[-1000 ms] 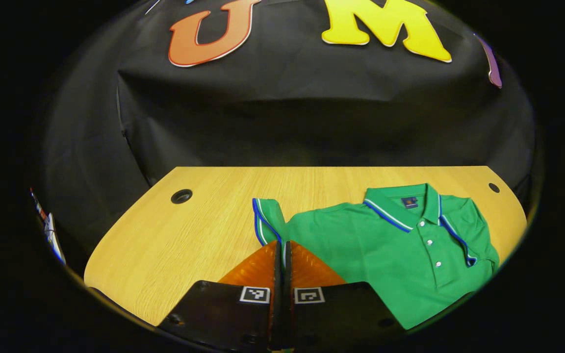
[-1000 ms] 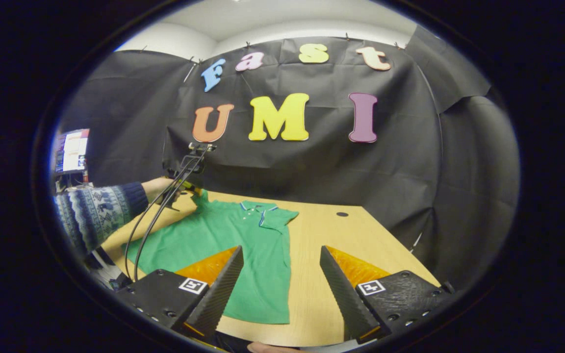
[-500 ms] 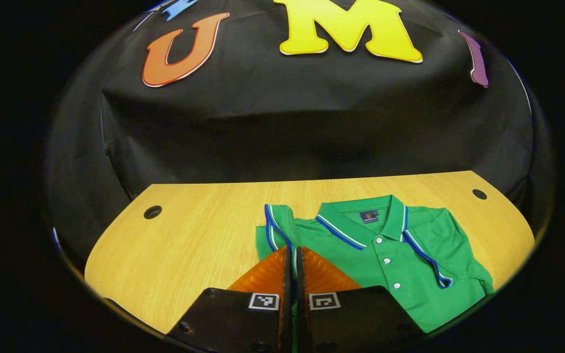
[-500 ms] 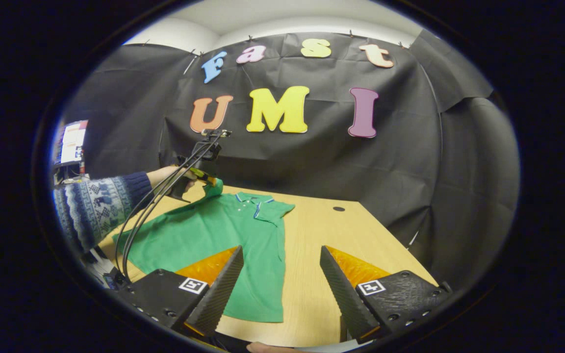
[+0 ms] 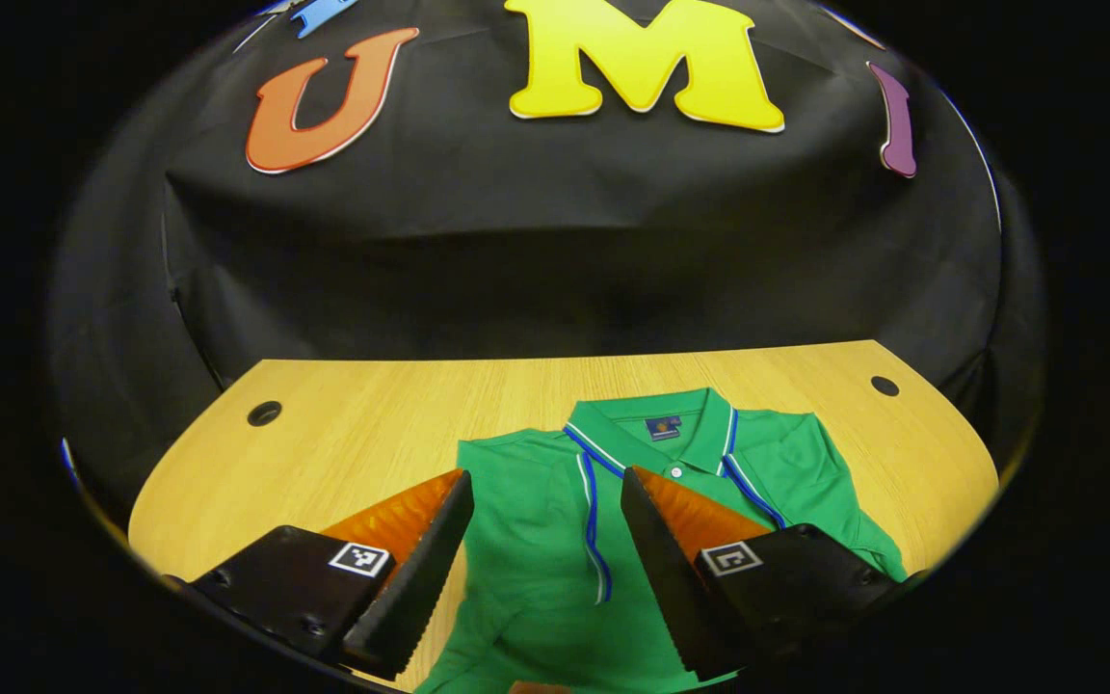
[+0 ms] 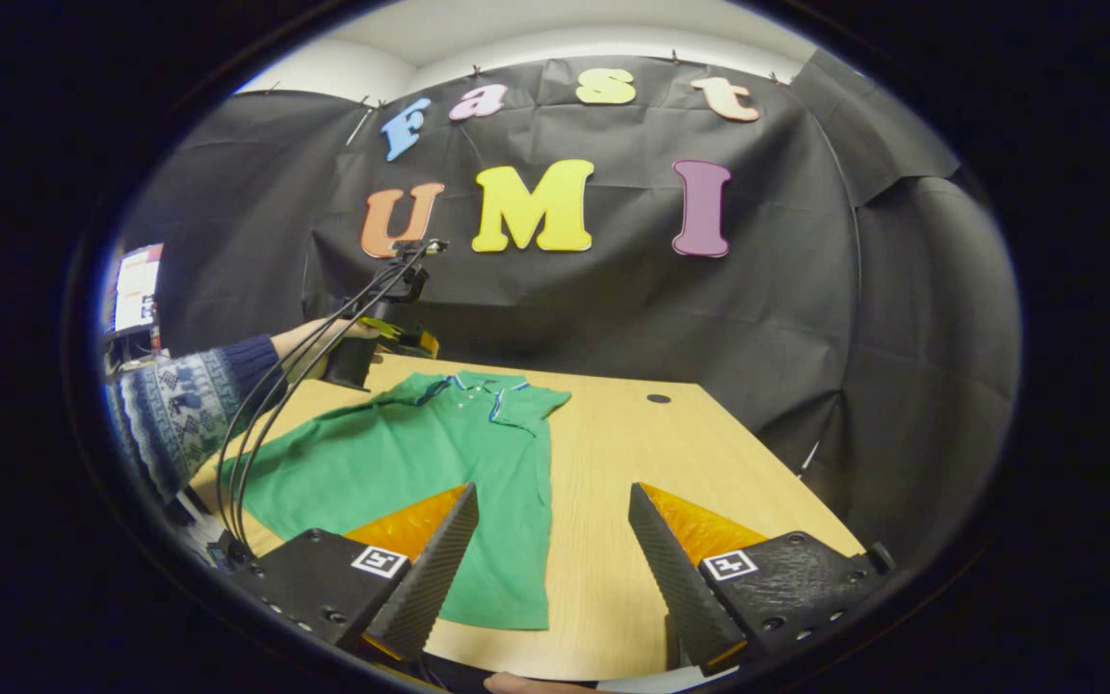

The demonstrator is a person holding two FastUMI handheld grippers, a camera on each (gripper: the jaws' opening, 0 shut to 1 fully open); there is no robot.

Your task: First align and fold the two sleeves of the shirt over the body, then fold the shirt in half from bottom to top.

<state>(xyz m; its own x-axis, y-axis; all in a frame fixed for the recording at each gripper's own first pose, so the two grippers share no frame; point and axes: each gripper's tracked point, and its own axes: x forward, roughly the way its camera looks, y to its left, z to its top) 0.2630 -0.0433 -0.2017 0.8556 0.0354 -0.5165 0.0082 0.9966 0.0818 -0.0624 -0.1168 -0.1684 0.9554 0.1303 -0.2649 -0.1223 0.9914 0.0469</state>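
Green polo shirt [image 5: 555, 540] flat on the wooden tabletop [image 5: 362, 424], collar [image 5: 656, 439] toward the black cloth wall [image 5: 555, 260]. Left sleeve [image 5: 589, 511] folded over the chest, its blue-and-white trimmed edge running down beside the button placket. Right sleeve [image 5: 806, 472] likewise folded in over the body, trim slanting down from the collar.

Left tongs [image 5: 543, 569] open, hovering above the shirt's chest, gripping nothing; folded left sleeve visible in the gap between the fingers [image 5: 420, 578]. In the right gripper view, same left tongs [image 6: 410, 337] farther off, above the shirt's collar end, held by a hand [image 6: 309, 337] with a patterned knit sleeve [image 6: 184, 410]; black cables [image 6: 256, 434] looping down from it past the tabletop edge.

Right tongs [image 6: 550, 569] open as well, empty, hanging over the near edge of the tabletop [image 6: 632, 482] just beside the shirt's [image 6: 401, 463] bottom hem, one finger [image 6: 430, 569] over the green fabric, the other over bare wood. Whether that finger touches the cloth: cannot tell.

Shirt body still laid out at full length, hem toward the right tongs, bottom-to-top fold not yet done. Round cable holes [image 5: 264, 413] near the far corners of the tabletop. Monitor [image 6: 136, 299] at the left edge of the right gripper view, beyond the sleeve.
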